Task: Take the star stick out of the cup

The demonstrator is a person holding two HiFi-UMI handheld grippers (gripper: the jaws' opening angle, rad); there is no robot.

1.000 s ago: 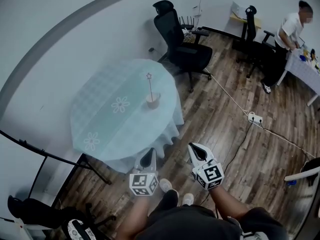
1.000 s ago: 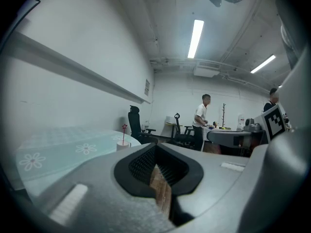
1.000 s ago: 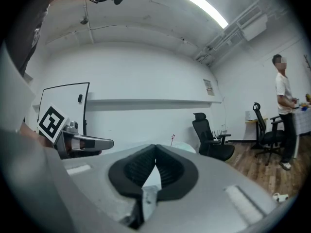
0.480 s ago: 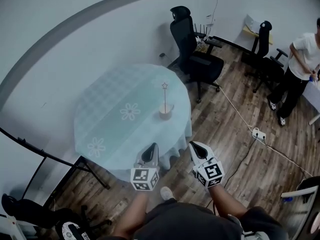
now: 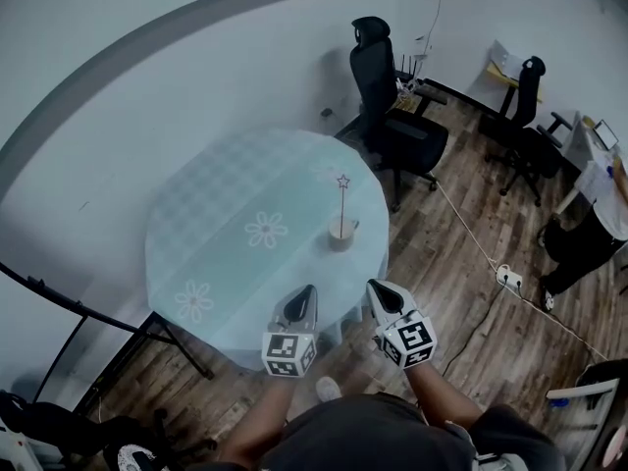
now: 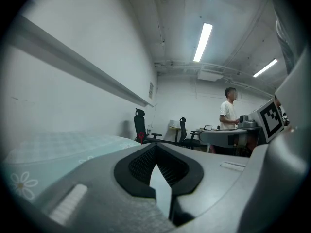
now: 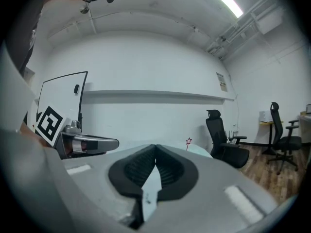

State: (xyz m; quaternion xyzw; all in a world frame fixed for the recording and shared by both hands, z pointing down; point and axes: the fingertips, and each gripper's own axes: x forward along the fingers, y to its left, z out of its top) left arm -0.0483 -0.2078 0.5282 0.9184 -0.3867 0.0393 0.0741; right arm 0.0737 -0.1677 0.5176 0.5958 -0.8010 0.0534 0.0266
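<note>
While star stick [image 5: 342, 202] stands in cup [image 5: 341, 235], I hold left gripper [image 5: 308, 290], right gripper [image 5: 375, 287] short of cup, both jaws pressed together.

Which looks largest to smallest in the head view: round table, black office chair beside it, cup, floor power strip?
1. round table, by far largest.
2. black office chair.
3. cup and power strip look about alike; the strip lies farther off, so I leave them unranked.
</note>
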